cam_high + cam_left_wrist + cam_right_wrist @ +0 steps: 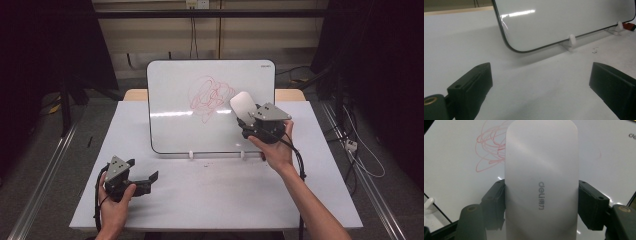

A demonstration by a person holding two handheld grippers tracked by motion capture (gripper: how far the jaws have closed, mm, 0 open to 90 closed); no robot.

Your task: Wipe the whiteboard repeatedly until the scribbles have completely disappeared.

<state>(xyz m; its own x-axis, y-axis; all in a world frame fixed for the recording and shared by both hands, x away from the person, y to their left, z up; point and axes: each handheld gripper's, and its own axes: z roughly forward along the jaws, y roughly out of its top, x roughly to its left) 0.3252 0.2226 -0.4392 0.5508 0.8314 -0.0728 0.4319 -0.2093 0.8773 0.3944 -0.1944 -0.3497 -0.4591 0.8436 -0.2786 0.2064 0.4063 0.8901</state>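
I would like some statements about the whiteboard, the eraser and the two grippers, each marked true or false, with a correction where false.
1. The right gripper is shut on the white eraser. True.
2. The left gripper holds a red marker. False: its jaws stand open with nothing between them, over the bare table.
3. The whiteboard lies flat on the table. False: it stands propped on small white feet.
4. There is a red scribble on the whiteboard. True.
5. The eraser is held at the scribble's left side in the high view. False: it is at the scribble's right side.
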